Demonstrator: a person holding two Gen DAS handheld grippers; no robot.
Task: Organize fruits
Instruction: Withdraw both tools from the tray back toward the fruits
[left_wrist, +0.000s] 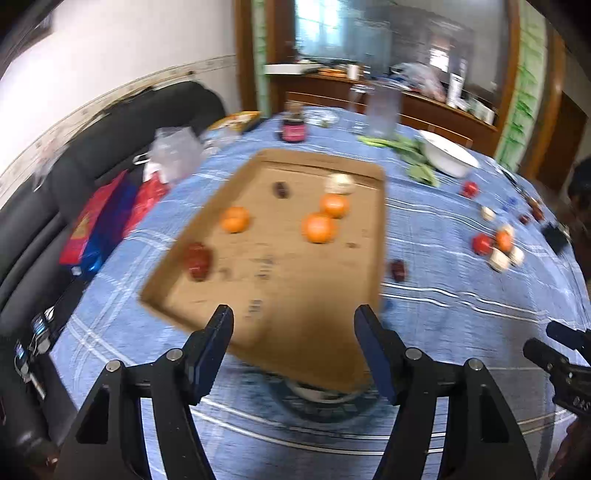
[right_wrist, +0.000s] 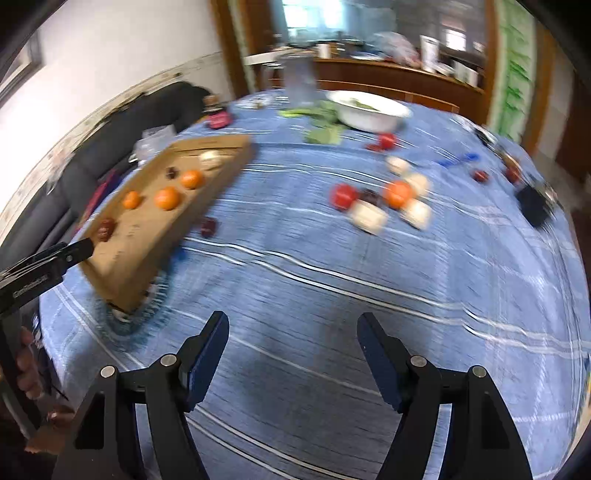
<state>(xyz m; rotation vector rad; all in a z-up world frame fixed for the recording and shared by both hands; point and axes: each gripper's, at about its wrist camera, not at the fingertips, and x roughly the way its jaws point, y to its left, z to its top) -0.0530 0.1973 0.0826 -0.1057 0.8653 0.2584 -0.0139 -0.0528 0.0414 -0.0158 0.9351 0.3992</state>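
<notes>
— From the left wrist, what lies ahead?
— Under the left gripper, its jaws spread apart with nothing between them, sits a shallow brown cardboard tray on the blue striped tablecloth. The tray's near edge rests on something round that I cannot make out. Inside it are three orange tangerines, a dark red fruit, a small dark date-like piece and a pale round thing near the far wall.
— And outside the tray?
— Another dark red fruit lies just beside the tray's right wall. Farther right is a loose cluster of red, orange and pale pieces. A white bowl stands at the far side.
— From the right wrist?
— The right gripper hangs over bare cloth, jaws wide and empty. The tray is off to the left, the left gripper's black finger at its near corner. The cluster lies ahead, well apart from the tray. Everything is blurred.
</notes>
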